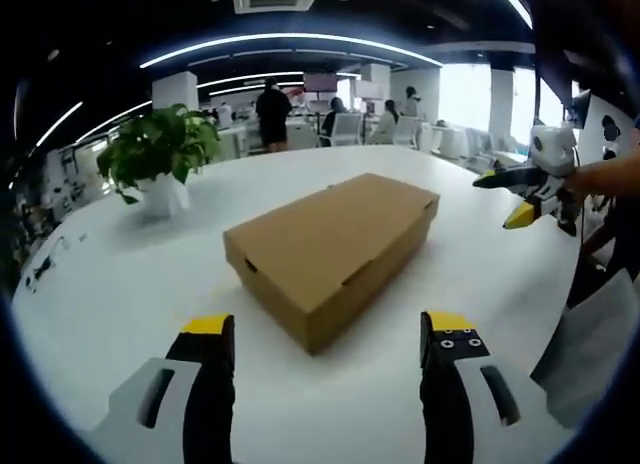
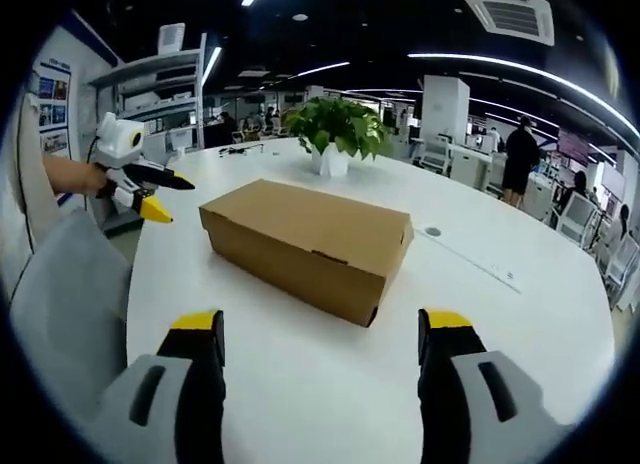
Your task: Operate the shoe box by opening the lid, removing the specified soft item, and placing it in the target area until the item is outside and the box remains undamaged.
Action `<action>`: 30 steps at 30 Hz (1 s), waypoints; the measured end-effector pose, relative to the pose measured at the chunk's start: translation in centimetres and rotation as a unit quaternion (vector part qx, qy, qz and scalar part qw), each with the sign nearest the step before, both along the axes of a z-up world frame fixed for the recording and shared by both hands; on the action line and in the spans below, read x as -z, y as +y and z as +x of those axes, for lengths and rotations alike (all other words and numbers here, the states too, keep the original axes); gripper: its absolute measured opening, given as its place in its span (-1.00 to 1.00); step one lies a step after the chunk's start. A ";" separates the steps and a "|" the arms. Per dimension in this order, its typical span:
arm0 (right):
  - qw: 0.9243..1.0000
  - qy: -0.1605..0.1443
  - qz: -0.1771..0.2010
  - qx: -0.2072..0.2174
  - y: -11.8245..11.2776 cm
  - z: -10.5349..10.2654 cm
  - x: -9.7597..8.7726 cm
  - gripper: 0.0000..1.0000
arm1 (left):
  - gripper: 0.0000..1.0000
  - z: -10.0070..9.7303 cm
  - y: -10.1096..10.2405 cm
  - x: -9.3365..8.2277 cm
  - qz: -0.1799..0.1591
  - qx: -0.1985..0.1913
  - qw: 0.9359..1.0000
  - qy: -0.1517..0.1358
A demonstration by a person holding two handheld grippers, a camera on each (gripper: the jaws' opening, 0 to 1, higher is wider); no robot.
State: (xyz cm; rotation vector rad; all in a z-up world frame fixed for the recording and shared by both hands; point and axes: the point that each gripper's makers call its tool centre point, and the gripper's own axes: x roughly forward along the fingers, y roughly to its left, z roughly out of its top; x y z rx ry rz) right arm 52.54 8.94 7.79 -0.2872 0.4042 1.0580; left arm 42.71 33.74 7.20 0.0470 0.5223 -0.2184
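Note:
A brown cardboard shoe box (image 1: pixel 335 252) lies shut on the white table (image 1: pixel 120 274), its lid down. My left gripper (image 1: pixel 328 334) stands open just short of the box's near corner, nothing between its jaws. At the right of the left gripper view, my right gripper (image 1: pixel 520 196) hovers beside the table, held by a hand. In the right gripper view the same box (image 2: pixel 305 244) sits ahead of my open right gripper (image 2: pixel 320 329), and my left gripper (image 2: pixel 150 192) shows at the left, jaws apart.
A potted green plant (image 1: pixel 160 154) in a white pot stands on the table beyond the box, plant (image 2: pixel 335 134). Grey cloth (image 2: pixel 70 304) lies at the table's left edge. People and desks fill the office behind.

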 end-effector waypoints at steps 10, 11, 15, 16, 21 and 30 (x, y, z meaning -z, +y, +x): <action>1.000 -0.003 -0.005 -0.012 1.1 1.6 0.5 0.36 | 0.48 1.3 -0.3 1.1 -0.004 -0.012 1.000 0.006; 1.000 -0.004 -0.007 -0.014 1.2 1.7 0.6 0.35 | 0.47 1.4 -0.3 1.2 -0.004 -0.013 1.000 0.006; 1.000 -0.006 -0.010 -0.018 1.7 2.5 0.8 0.30 | 0.41 1.9 -0.4 1.4 -0.003 -0.016 1.000 0.003; 1.000 -0.005 -0.010 -0.019 1.8 2.6 0.8 0.29 | 0.41 2.0 -0.3 1.4 -0.003 -0.018 1.000 0.002; 1.000 -0.008 -0.012 -0.023 2.6 3.5 0.9 0.24 | 0.38 2.7 -0.3 1.8 0.000 -0.027 1.000 0.001; 1.000 -0.006 -0.014 -0.027 3.9 4.7 1.4 0.16 | 0.33 3.7 -0.4 2.4 0.006 -0.036 0.999 0.000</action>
